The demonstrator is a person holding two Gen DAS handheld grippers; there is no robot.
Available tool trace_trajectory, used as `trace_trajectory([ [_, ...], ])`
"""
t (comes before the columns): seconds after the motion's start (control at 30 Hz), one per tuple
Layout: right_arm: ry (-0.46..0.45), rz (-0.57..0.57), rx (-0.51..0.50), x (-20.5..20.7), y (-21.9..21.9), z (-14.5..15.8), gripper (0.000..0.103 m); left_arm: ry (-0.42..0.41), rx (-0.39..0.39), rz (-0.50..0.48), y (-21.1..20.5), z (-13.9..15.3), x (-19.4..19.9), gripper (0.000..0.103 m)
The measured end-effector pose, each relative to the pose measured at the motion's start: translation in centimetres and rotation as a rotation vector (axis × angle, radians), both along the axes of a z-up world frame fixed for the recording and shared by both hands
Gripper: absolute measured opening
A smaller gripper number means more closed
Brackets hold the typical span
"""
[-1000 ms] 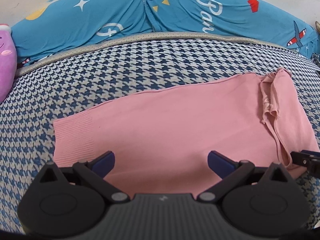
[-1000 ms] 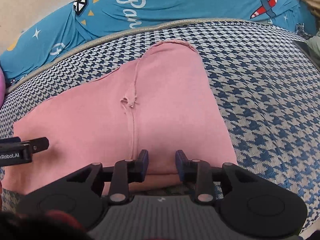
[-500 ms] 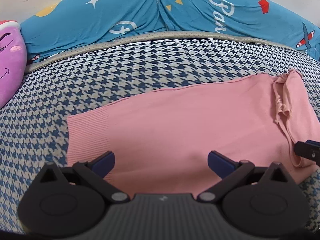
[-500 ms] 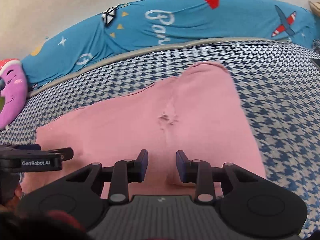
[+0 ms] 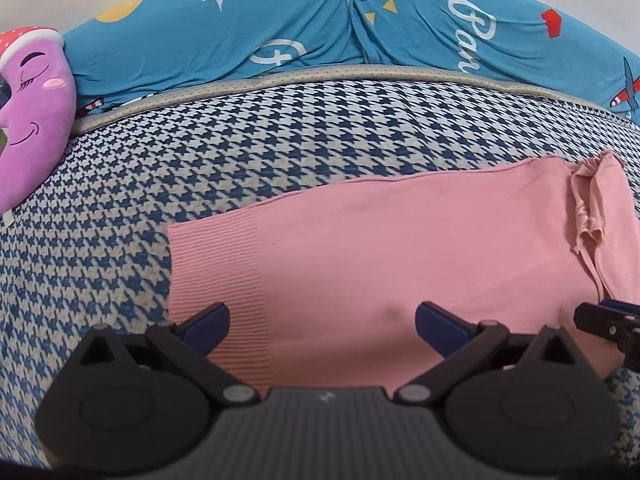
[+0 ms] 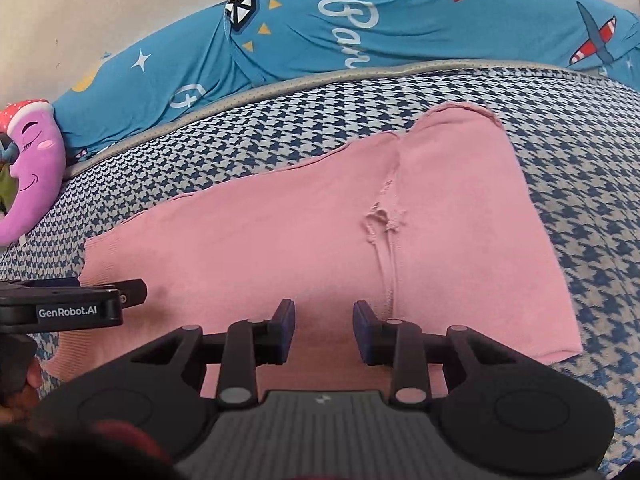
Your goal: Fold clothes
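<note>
A flat pink knit garment (image 5: 400,248), ribbed at its left hem, lies on houndstooth fabric (image 5: 280,132); left gripper (image 5: 322,320) spread wide, right gripper (image 6: 324,330) narrowly parted, both holding nothing.

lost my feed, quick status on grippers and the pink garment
Left gripper open, right gripper open, both empty. Pink garment flat on bed. Nothing in the way.

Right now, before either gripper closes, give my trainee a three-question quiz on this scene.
1. True or false: the left gripper has its jaws spread wider than the right gripper.
2. Which end of the pink garment carries the ribbed band? A) the end near the purple plush toy B) the end near the right gripper
3. Fill in: the garment lies flat on a blue and white ___ patterned cover.

Key: 1 true; 2 A; 3 houndstooth.
</note>
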State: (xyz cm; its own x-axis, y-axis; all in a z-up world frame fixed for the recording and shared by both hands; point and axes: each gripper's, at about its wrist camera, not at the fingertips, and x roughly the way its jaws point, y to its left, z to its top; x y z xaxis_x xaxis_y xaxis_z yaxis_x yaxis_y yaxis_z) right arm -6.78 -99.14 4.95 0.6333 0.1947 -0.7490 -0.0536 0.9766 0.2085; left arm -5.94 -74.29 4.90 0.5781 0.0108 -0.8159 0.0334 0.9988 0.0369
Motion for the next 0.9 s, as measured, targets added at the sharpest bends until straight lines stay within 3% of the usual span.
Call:
trace_trajectory([
  [0.37, -0.038, 0.104, 0.009, -0.3, 2.6, 0.2, 0.032, -0.008, -0.001, 0.061, 1.3, -0.1, 0.6, 0.103],
  [0.5, -0.055, 0.152, 0.007, -0.6, 3.8, 0.3, 0.032, -0.012, 0.013, 0.124, 1.6, -0.2, 0.9, 0.103],
  [0.9, -0.070, 0.293, 0.012, -1.3, 7.2, 0.4, 0.032, -0.029, 0.031, 0.169, 2.8, -0.3, 1.0, 0.103],
])
